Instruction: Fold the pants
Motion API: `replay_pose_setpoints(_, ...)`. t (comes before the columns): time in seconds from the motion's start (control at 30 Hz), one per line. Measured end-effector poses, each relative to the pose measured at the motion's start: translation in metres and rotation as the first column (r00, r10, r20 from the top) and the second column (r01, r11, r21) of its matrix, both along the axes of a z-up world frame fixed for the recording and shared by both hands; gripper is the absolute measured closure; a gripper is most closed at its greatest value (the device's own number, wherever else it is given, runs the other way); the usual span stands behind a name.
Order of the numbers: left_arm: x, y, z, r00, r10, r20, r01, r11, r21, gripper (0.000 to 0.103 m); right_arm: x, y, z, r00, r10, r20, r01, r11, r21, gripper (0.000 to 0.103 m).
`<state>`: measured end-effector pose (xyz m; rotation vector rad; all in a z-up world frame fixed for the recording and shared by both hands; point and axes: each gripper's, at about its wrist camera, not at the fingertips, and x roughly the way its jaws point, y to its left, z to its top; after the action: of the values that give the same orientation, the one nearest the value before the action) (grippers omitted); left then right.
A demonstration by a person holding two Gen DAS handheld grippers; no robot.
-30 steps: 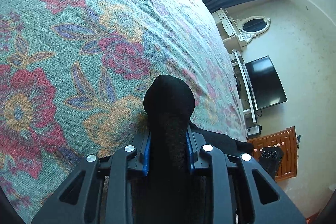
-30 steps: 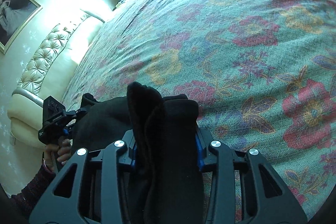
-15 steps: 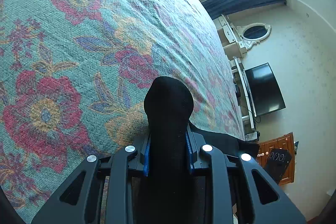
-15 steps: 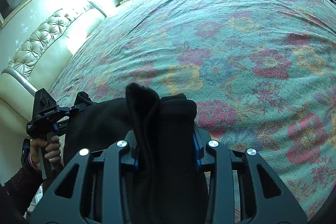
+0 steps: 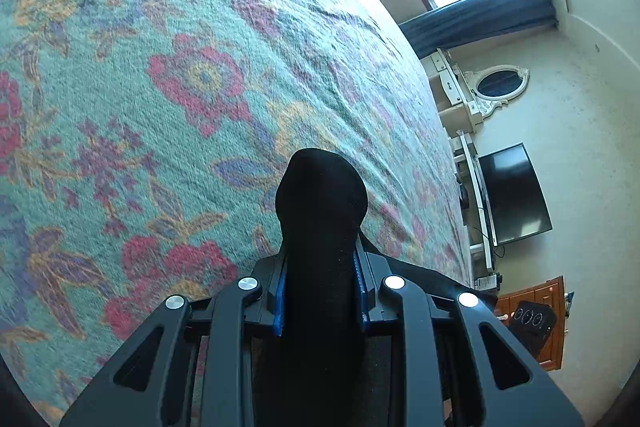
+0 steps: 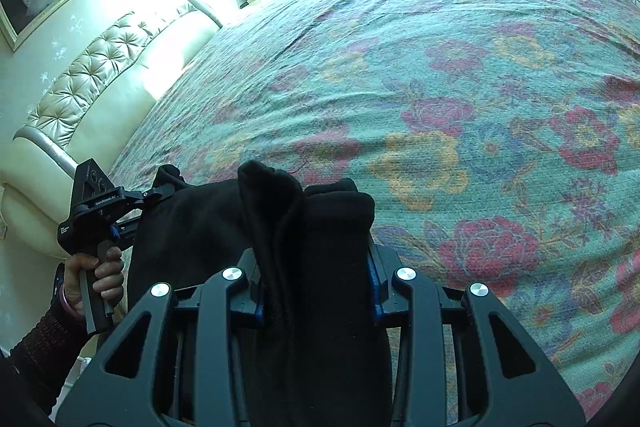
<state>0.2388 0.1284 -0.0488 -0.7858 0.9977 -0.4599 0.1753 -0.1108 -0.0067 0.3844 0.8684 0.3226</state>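
Observation:
Black pants [image 5: 320, 227] bulge out between the blue pads of my left gripper [image 5: 320, 291], which is shut on a thick fold of the cloth. In the right wrist view my right gripper [image 6: 316, 287] is shut on another bunched fold of the pants [image 6: 312, 227]. The cloth stretches leftward from it to the left gripper [image 6: 168, 183], held in a person's hand [image 6: 96, 271]. Both grips hang above the floral bedspread [image 6: 440, 87]. The lower part of the pants is hidden under the grippers.
The bed's floral cover [image 5: 160, 87] fills most of both views. A cream tufted headboard [image 6: 92, 75] stands at the left of the right wrist view. A television [image 5: 512, 195], an oval mirror [image 5: 500, 87] and a wooden cabinet [image 5: 544, 323] stand beyond the bed's right edge.
Both grippers have moved forward over the bed with the pants in them, rising slightly; the flowers on the cover slide toward me. Both grips remain.

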Motion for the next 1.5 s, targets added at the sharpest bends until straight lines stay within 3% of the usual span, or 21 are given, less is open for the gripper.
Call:
replay_pose_setpoints(0.5, 0.049, 0.030, -0.006, 0.999, 0.047, -0.024, -0.045, 0.997, 0.054, 0.077, 0.043, 0.028, -0.012, 1.000, 0.012, -0.028, -0.011, 1.000, 0.018, 0.069)
replay_pose_setpoints(1.07, 0.052, 0.039, -0.019, 0.998, 0.047, -0.040, -0.046, 0.998, 0.036, 0.077, 0.054, 0.028, -0.021, 0.999, 0.007, -0.036, -0.006, 1.000, 0.016, 0.067)
replay_pose_setpoints(1.27, 0.054, 0.041, -0.022, 0.998, 0.034, -0.055, -0.034, 0.999, -0.006, 0.070, 0.056, 0.018, -0.029, 0.997, -0.026, -0.075, 0.030, 0.998, 0.061, 0.053)
replay_pose_setpoints(1.33, 0.052, 0.046, -0.022, 0.998, 0.020, -0.059, -0.022, 0.999, -0.040, 0.069, 0.055, 0.011, -0.034, 0.994, -0.045, -0.100, 0.056, 0.991, 0.117, 0.041)
replay_pose_setpoints(1.5, 0.031, 0.059, -0.013, 1.000, 0.013, -0.027, -0.015, 0.995, -0.095, 0.069, 0.040, -0.005, -0.035, 0.988, -0.072, -0.138, 0.094, 0.982, 0.166, 0.025)
